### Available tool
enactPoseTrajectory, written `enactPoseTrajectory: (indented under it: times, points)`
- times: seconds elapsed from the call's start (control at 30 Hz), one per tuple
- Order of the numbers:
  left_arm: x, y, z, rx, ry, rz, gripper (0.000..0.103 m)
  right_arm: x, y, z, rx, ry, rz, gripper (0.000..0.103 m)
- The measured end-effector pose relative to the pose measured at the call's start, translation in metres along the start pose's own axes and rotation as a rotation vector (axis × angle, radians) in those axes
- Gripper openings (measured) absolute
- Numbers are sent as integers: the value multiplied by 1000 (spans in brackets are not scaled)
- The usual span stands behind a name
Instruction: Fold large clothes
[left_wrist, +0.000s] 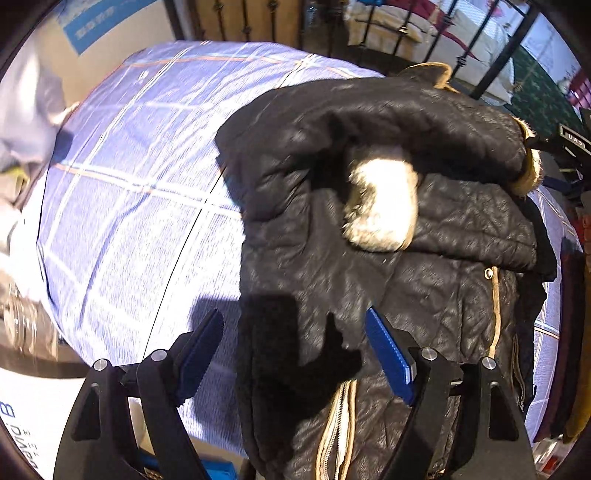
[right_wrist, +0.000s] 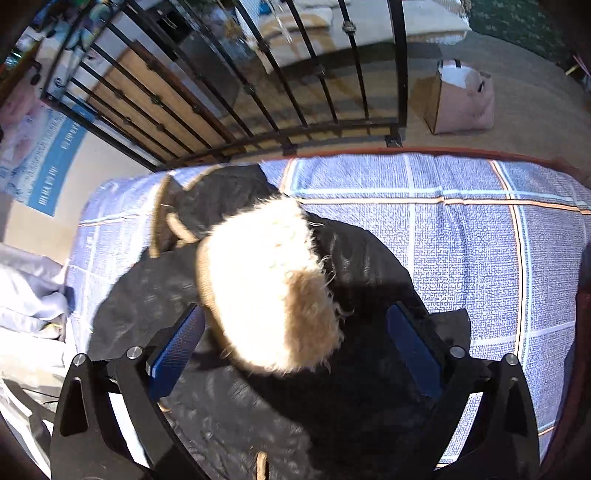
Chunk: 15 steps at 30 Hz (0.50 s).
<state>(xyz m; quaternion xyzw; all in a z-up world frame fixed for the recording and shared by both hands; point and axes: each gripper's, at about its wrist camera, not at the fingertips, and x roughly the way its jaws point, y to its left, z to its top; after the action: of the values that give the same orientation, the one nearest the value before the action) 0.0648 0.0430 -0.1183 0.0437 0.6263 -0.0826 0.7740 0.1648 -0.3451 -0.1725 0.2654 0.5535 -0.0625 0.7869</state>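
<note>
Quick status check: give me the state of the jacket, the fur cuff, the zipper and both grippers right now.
Jacket: lying on the bed cover, a sleeve folded across the body, not gripped.
Fur cuff: resting on top of the jacket, in sunlight.
Zipper: whether it is closed cannot be told.
Left gripper: open, above the jacket.
Right gripper: open, fingers either side of the cuff, apart from it.

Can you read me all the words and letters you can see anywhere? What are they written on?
"UAS": white letters on a small dark plate at the right edge of the left wrist view; there may be more I cannot make out.
Blue letters on the white box: cut off, unreadable.
Blue and white poster: white writing, too blurred to read.
Black jacket: no words visible.
</note>
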Motion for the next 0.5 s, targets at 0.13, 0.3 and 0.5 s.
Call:
enactPoseTrajectory:
  times: [0.13, 0.3, 0.5]
  points:
    - [2, 8, -3, -33, 9, 9, 77, 2, 19, -4, -37, 30, 50, 43]
    - [-2, 2, 11, -28, -14, 12, 77, -53, 62, -21, -225, -63, 40, 20]
    - [-7, -22, 33, 24, -60, -19, 77, -96, 36, -49, -316, -101, -68, 9]
